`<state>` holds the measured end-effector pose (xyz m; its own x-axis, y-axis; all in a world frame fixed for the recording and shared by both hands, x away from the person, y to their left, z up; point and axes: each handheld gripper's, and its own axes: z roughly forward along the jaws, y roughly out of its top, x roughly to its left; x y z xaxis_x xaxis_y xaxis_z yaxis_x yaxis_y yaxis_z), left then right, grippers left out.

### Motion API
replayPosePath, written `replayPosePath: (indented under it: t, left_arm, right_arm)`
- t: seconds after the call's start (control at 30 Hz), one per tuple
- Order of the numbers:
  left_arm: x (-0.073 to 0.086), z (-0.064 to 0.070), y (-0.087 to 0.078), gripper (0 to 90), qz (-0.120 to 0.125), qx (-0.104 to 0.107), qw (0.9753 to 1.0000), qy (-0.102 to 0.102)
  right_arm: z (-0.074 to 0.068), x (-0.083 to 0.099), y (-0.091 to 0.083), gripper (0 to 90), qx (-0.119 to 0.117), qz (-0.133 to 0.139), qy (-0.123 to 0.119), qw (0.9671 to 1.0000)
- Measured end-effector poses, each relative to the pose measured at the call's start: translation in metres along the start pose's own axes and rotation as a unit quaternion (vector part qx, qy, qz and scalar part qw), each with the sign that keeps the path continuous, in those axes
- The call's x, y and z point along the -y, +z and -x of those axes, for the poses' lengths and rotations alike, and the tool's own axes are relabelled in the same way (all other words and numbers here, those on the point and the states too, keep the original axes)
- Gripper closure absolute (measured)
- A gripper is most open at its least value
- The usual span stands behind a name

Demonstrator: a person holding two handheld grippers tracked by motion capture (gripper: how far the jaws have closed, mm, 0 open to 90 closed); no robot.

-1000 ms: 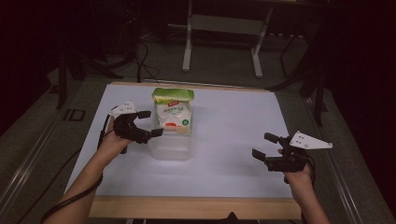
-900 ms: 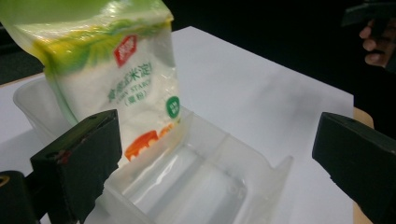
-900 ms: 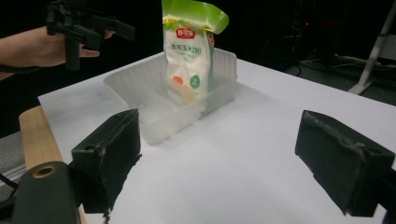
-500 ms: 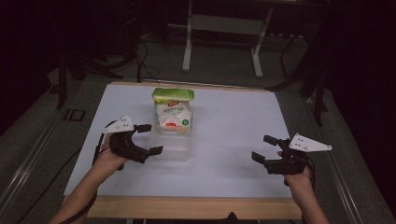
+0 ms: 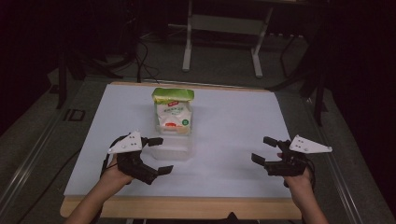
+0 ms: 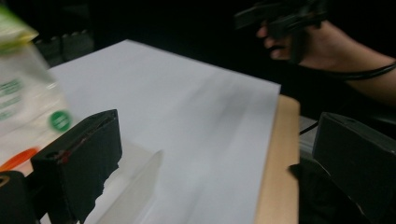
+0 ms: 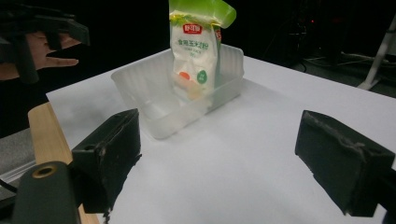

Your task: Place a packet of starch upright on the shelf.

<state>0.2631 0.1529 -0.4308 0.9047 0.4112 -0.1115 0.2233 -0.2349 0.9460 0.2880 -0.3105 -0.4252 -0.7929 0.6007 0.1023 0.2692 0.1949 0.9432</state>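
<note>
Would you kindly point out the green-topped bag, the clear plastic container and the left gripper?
green-topped bag (image 7: pixel 195 56): right gripper view, on its printed white front.
clear plastic container (image 7: pixel 140 88): right gripper view, on its near side wall.
left gripper (image 5: pixel 158 155): high view, midway between its jaw tips.

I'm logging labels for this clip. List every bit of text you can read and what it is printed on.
"ID": white letters on the dark floor mat left of the table.
Red brand patch on the bag: white characters, too small to read.
Dark line of Chinese characters below it on the bag: too blurred to read surely.
Green round mark on the bag: unreadable.
</note>
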Motion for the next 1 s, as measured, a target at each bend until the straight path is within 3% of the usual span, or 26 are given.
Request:
replayPosePath:
  t: [0.1, 0.37, 0.6, 0.77, 1.0]
  left_arm:
    - [0.000, 0.010, 0.007, 1.7, -0.007, 0.012, 0.9998, 0.012]
    - [0.010, 0.024, 0.029, 1.7, -0.029, 0.041, 0.9987, 0.012]
    - [0.021, 0.030, 0.041, 1.7, -0.035, 0.037, 0.9986, 0.016]
    - [0.031, 0.034, 0.051, 1.7, -0.042, 0.048, 0.9979, 0.006]
    - [0.038, 0.038, 0.061, 1.7, -0.054, 0.049, 0.9972, 0.013]
  right_arm:
    - [0.000, 0.002, 0.001, 14.3, -0.001, -0.001, 0.001, 1.0000]
    - [0.001, 0.008, 0.004, 14.3, -0.003, -0.009, 0.005, 0.9999]
    - [0.002, 0.010, 0.005, 14.3, -0.003, -0.012, 0.005, 0.9999]
    - [0.002, 0.012, 0.008, 14.3, -0.005, -0.015, 0.008, 0.9998]
    - [0.003, 0.013, 0.009, 14.3, -0.005, -0.015, 0.007, 0.9998]
